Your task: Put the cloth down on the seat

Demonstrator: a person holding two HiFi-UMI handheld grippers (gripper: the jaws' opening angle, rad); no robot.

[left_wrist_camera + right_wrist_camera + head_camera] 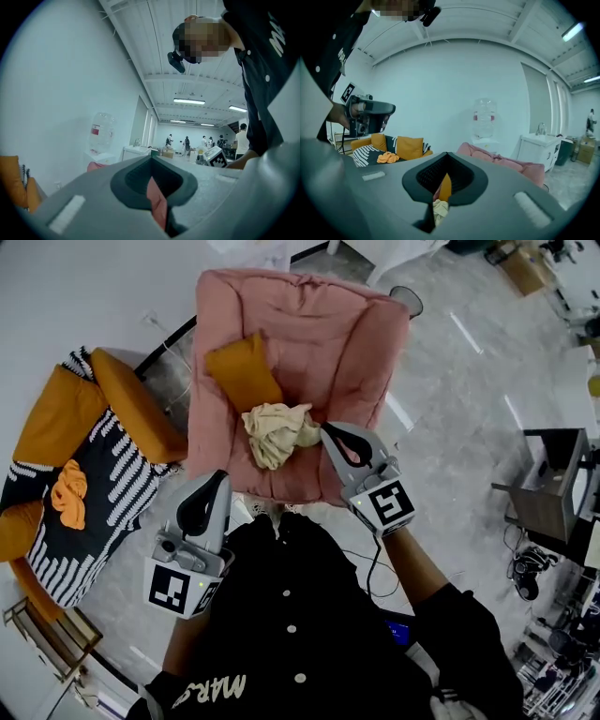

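Cloth heaped on the armchair seat, both sets of jaws closed.
The cloth (275, 432) lies on the seat (319, 381) by the cushion (244, 371). My right gripper (325, 430), jaws pressed together, touches its right edge; my left gripper (221, 476), likewise closed, hangs off the seat's front. A snagged fold could drag it off.

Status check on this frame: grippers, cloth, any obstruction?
Left gripper shut, empty, short of the pink armchair. Right gripper shut, tip at edge of the crumpled cream cloth. Cloth lies on the seat beside an orange cushion. Nothing in the way.
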